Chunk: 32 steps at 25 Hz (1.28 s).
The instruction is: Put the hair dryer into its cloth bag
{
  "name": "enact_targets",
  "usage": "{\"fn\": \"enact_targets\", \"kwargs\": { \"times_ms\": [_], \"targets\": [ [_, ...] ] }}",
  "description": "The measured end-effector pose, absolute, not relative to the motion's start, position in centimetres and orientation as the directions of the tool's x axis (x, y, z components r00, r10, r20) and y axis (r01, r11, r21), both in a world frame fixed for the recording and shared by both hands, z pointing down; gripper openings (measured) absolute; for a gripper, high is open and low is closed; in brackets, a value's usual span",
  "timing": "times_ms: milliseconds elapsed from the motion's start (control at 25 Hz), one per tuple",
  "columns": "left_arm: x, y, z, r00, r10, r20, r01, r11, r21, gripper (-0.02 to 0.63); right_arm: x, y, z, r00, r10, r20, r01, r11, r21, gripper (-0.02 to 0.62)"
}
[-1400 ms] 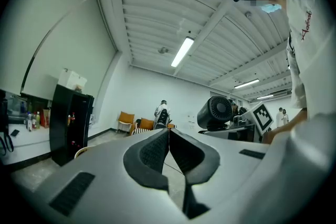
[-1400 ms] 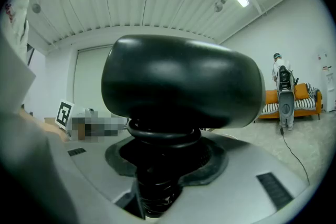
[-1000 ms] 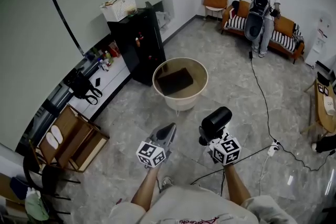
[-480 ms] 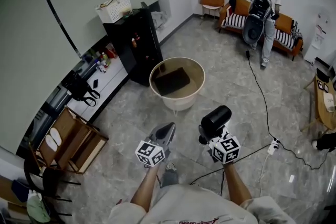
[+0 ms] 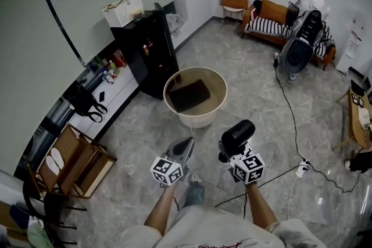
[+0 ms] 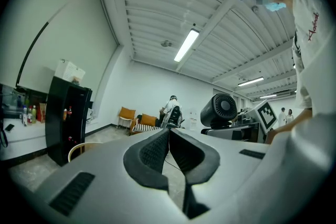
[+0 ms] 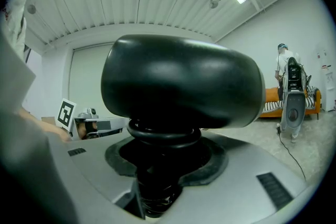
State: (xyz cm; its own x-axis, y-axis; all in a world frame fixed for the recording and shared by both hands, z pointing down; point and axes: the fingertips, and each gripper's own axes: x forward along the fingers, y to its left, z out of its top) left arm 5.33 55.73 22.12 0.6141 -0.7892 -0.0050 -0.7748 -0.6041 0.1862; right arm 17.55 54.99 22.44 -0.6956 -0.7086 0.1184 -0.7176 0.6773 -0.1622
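Barrel of the black plastic hair dryer (image 5: pixel 238 135) lies level, crosswise, near the round beige tub (image 5: pixel 196 120). Your right gripper (image 5: pixel 229 153) clamps its handle. Your left gripper (image 5: pixel 186 144) is closed and empty.

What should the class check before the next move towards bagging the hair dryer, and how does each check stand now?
1. Hair dryer gripped by the right hand-held gripper: ok, the jaws are closed on its handle.
2. Left hand-held gripper free to handle the bag: ok, the jaws are together with nothing between them.
3. Dark cloth bag in sight: ok, it lies flat on the round table.
4. Bag mouth open: cannot tell.
5. Floor between the person and the table free of the cable: ok, the cable runs to the right.
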Motion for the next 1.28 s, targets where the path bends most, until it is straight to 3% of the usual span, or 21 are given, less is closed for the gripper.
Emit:
{"fn": "enact_targets", "kwargs": {
  "times_ms": [1280],
  "targets": [
    [-6.2,24.0,22.7,0.693,-0.720,0.021,-0.707,-0.674,0.212,0.031,6.9,24.0,21.7,-0.612,-0.778,0.138,-0.790,0.596,-0.143,0.190]
  ]
}}
